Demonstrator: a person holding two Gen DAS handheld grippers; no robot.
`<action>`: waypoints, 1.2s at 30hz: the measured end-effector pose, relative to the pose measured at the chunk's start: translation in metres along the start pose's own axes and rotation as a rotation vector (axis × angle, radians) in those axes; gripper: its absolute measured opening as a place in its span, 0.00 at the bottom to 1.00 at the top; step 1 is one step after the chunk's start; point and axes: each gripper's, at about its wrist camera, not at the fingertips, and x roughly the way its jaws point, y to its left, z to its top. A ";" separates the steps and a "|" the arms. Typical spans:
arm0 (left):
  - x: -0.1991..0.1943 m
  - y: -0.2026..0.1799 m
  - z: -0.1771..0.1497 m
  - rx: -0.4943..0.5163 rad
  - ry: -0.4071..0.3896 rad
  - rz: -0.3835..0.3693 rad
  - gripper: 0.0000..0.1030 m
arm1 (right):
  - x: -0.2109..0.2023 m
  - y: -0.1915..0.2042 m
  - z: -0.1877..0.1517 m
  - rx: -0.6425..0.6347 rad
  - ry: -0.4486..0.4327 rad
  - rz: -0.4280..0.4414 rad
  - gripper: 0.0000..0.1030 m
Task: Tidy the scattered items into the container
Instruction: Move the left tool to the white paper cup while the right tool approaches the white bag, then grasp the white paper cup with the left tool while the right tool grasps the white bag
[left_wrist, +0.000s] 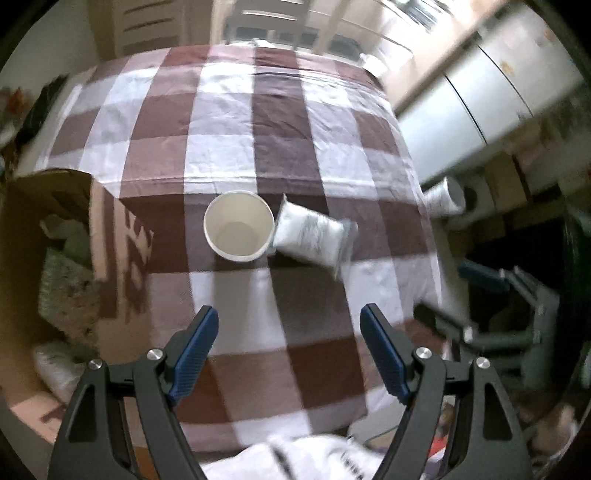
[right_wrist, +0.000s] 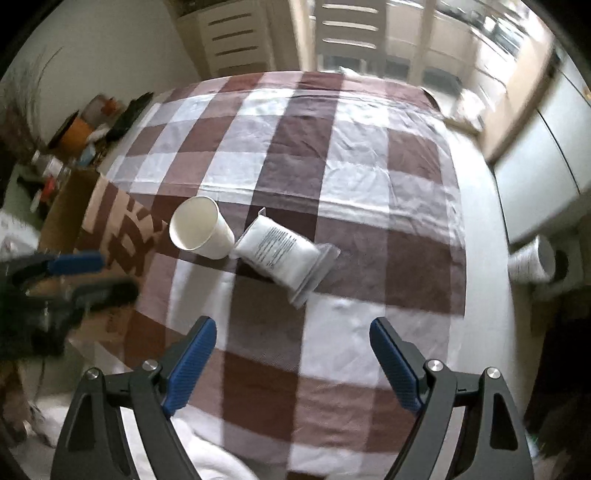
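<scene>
Paper cup (left_wrist: 239, 225) upright on the checked cloth (left_wrist: 280, 122), touching a white packet (left_wrist: 312, 236); cardboard box (left_wrist: 55, 258) at left, its contents blurred. Left gripper (left_wrist: 288, 347) and right gripper (right_wrist: 291, 354) hang above bare cloth, jaws released, empty. Cupboards (left_wrist: 480, 103) at right are smeared.

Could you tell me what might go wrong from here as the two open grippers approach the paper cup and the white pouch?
1. The paper cup stands upright and empty, against the white pouch; pulling the pouch could tip it.
2. The pouch looks soft, so the open right gripper might catch only its flat sealed edge and drop it.
3. The cardboard box already holds items, so the left gripper may find little room.
</scene>
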 end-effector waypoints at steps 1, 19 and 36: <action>0.007 0.003 0.006 -0.029 -0.011 0.008 0.78 | 0.006 -0.002 0.002 -0.030 0.002 0.000 0.85; 0.095 0.058 0.042 -0.248 -0.018 0.153 0.76 | 0.121 0.028 0.042 -0.418 0.058 0.050 0.85; 0.136 0.059 0.047 -0.147 0.058 0.129 0.10 | 0.158 0.032 0.052 -0.356 0.095 0.120 0.40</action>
